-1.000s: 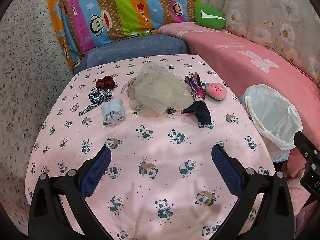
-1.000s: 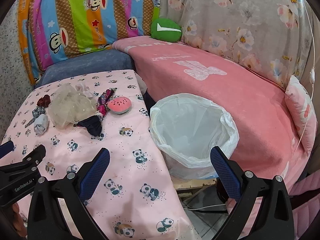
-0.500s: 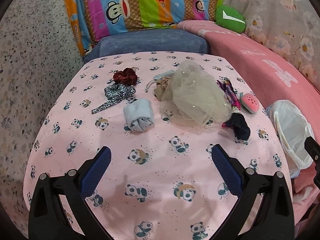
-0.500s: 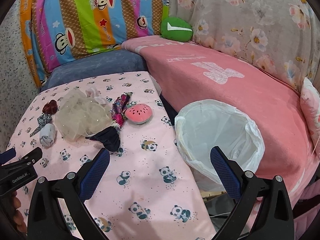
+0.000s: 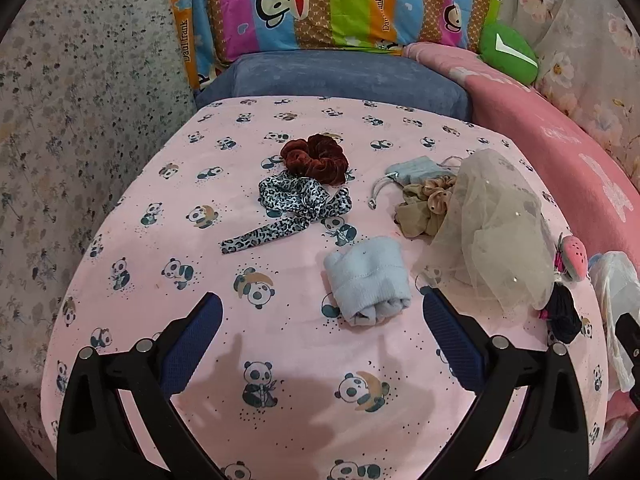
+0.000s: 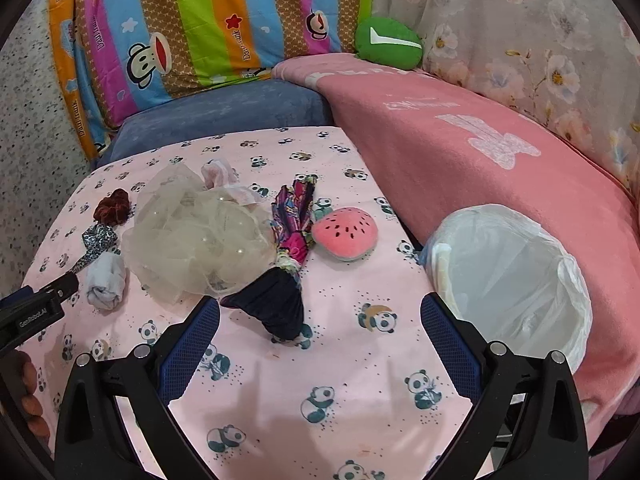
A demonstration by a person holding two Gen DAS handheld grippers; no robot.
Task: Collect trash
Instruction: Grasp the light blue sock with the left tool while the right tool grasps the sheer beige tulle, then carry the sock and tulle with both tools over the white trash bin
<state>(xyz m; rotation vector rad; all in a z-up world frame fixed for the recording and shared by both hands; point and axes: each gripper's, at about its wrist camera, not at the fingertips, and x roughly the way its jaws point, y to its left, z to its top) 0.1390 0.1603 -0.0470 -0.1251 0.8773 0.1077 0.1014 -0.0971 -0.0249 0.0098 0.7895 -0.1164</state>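
Left wrist view: rolled blue cloth (image 5: 366,280) lies on the panda sheet (image 5: 160,248) at 1 o'clock from the left gripper (image 5: 322,318), long axis running 12 to 6. Jaws wide, empty. Right gripper (image 6: 320,320) also wide, nearer the lined bin (image 6: 516,280) at 2 o'clock.

On the pink panda-print bench (image 5: 160,280), far side: dark red velvet scrunchie (image 5: 314,158), with leopard-print satin hair tie (image 5: 296,204) touching its near edge. Nearer and to the right: rolled pale-blue knitted cloth (image 5: 368,276). Right of that: heaped beige tulle net (image 5: 492,232), over the right part of a tan fabric scrunchie (image 5: 424,208); behind the scrunchie, small pale-blue drawstring pouch (image 5: 416,170). Right of the net: multicoloured folded umbrella (image 6: 294,216), perhaps touching it. Just right of the umbrella: pink watermelon-slice plush (image 6: 345,232). Off the bench's right edge, against the pink sofa blanket (image 6: 460,152): round bin lined with a white plastic bag (image 6: 508,280).
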